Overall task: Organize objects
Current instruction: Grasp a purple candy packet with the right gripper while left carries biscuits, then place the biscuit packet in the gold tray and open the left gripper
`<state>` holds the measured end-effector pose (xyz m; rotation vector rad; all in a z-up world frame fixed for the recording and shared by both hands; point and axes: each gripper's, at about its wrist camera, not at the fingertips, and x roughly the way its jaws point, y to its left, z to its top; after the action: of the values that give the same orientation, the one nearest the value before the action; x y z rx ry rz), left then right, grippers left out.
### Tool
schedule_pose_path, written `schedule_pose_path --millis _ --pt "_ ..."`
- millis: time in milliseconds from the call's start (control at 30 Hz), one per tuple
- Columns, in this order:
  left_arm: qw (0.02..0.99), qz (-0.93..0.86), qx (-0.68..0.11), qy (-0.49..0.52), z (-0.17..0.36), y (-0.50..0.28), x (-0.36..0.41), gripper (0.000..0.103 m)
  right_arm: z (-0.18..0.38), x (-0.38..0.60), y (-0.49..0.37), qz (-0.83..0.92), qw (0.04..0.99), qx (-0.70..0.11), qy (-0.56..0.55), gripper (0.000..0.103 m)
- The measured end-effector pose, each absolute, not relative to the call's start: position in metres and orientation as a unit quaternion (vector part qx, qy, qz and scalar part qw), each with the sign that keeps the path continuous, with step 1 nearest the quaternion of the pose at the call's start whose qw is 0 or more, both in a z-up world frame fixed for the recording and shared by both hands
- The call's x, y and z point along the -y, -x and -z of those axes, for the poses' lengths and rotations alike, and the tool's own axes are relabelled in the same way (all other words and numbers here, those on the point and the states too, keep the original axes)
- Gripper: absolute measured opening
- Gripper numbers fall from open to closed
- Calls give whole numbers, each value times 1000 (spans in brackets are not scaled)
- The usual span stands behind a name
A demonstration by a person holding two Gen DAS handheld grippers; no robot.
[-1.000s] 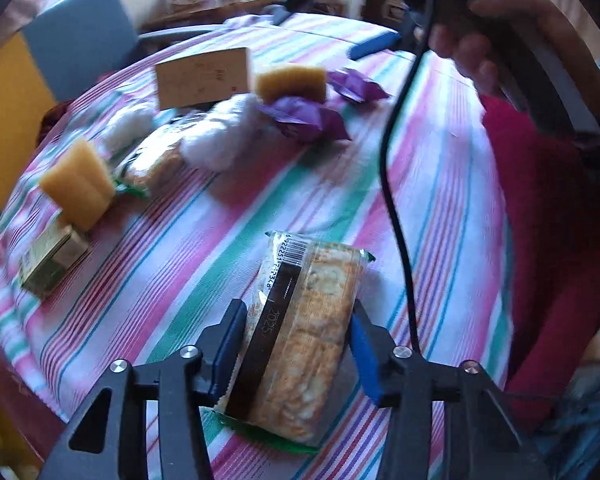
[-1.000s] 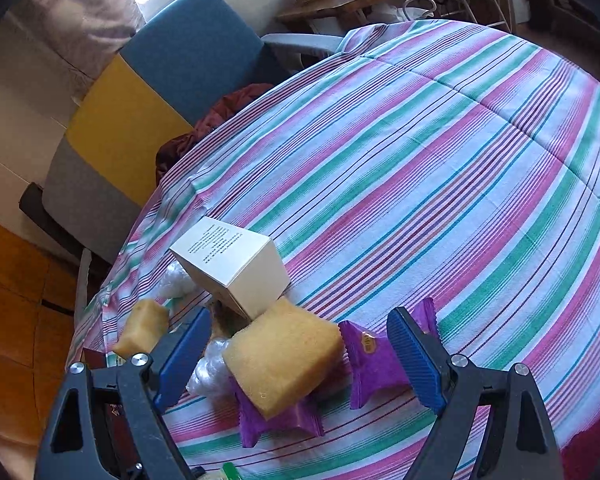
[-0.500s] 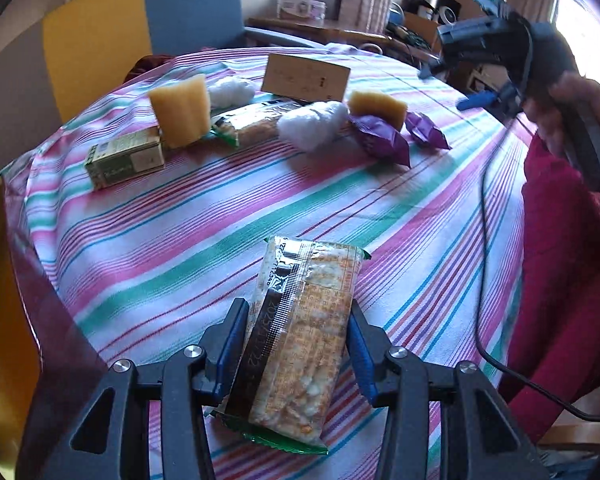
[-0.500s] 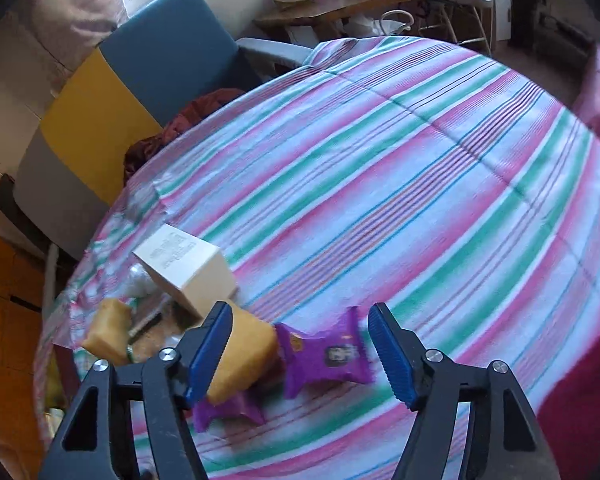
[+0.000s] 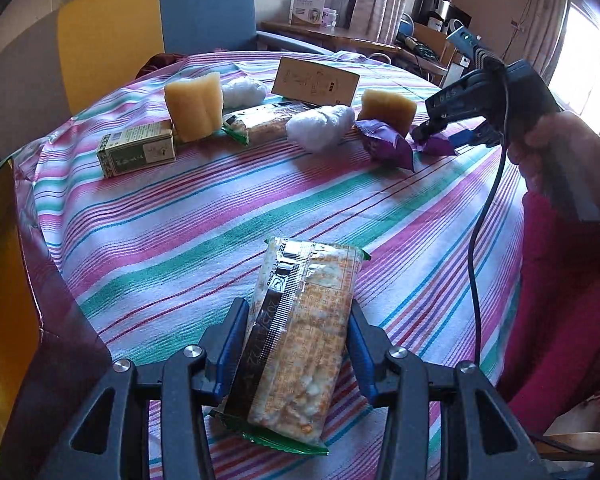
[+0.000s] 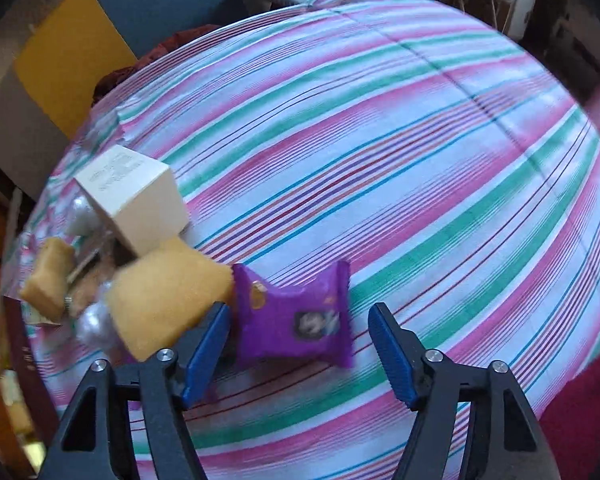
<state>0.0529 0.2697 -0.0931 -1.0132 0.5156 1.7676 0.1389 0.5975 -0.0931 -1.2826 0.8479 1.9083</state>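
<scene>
My left gripper [image 5: 298,320] is shut on a cracker packet [image 5: 304,340] with a green end and holds it just above the striped tablecloth [image 5: 180,240]. In the right wrist view my right gripper [image 6: 298,312] points down over a purple snack packet [image 6: 296,320]. Its jaws are closing with the packet between them. The left pad is nearly at the packet's edge, and a gap still shows at the right pad. The left wrist view shows the right gripper [image 5: 432,132], held by a hand [image 5: 560,148], down at that purple packet [image 5: 438,146] at the far right.
Along the table's far side lie a second purple packet [image 5: 386,144], two yellow sponges [image 5: 194,106] [image 5: 388,108], two cotton wads [image 5: 320,128] [image 5: 244,90], a beige box [image 5: 316,86], a green box [image 5: 138,154] and another cracker packet [image 5: 260,118]. A blue and yellow chair [image 5: 204,4] stands behind.
My right gripper has sunk toward the purple packet and its jaws have narrowed around it. The left gripper has rolled and shifted with the cracker packet still in its grip.
</scene>
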Motion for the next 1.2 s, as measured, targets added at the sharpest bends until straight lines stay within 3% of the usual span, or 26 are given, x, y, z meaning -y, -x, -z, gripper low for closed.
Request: schedule_pose_path --millis 167,733,933,1200 --pt "487 -744 -214 405 94 -58 -270 48 94 -589 -131 -746 338 -272 505 44" --pt "479 -775 -120 393 38 -48 -221 47 98 -585 -121 -751 333 -225 523 45" --pt "395 -819 -24 415 2 24 -157 47 96 -590 -118 -753 334 -217 524 45" --pt "219 -851 23 476 18 159 -76 47 94 -584 -119 -754 333 -206 528 45"
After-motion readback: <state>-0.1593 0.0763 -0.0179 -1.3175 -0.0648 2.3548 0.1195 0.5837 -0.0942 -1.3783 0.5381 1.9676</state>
